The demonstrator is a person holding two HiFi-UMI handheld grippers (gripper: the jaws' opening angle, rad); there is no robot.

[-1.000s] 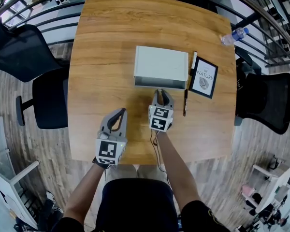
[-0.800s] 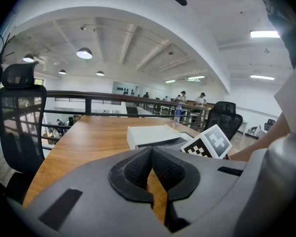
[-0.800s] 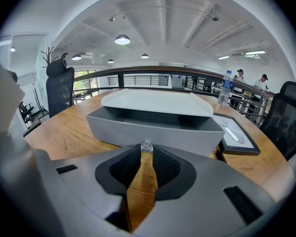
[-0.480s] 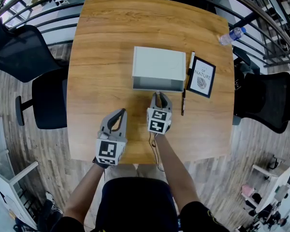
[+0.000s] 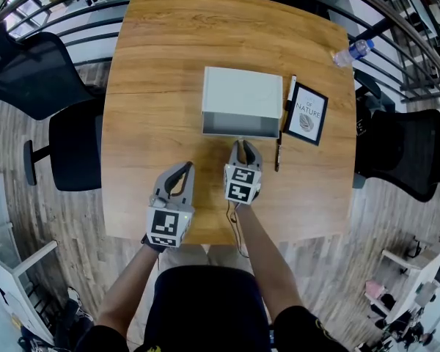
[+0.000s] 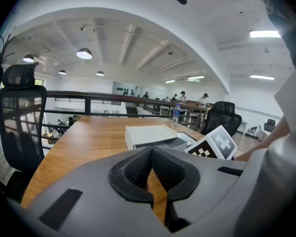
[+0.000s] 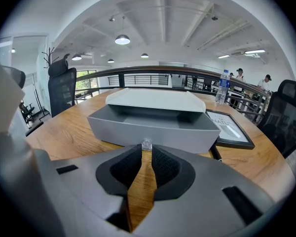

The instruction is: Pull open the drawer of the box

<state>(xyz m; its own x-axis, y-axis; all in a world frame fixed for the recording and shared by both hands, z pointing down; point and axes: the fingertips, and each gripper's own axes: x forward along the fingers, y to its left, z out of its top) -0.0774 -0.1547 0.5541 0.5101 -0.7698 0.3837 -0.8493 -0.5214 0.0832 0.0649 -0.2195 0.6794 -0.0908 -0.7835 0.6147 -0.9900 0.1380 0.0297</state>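
**A:** Why was the right gripper [image 5: 241, 147] parked so tight against the front of the box [image 5: 242, 94]?

**B:** Because the only thing to grab was that tiny clear knob [image 7: 146, 144] on the front of the drawer [image 7: 153, 130]. The jaws were nearly together and closing, with the knob pinched right at their tips. The gripper sat low and in line with the drawer. My guess is that was so the pull ran straight back toward the person instead of twisting it.

**A:** And the drawer itself?

**B:** Partway out of the white box, mid-table [image 5: 154, 64], with the tray showing and looking empty. More travel left, I'd say.

**A:** Was the left gripper [image 5: 182, 169] doing anything?

**B:** Nope. Its pads were pressed together on nothing, and it hung by the table's near edge, well apart from the box. Nothing braced the box, so it might have slid along with the pull. The framed print [image 5: 306, 114] and pen [image 5: 279, 156] lay just to the right, off the pull line.
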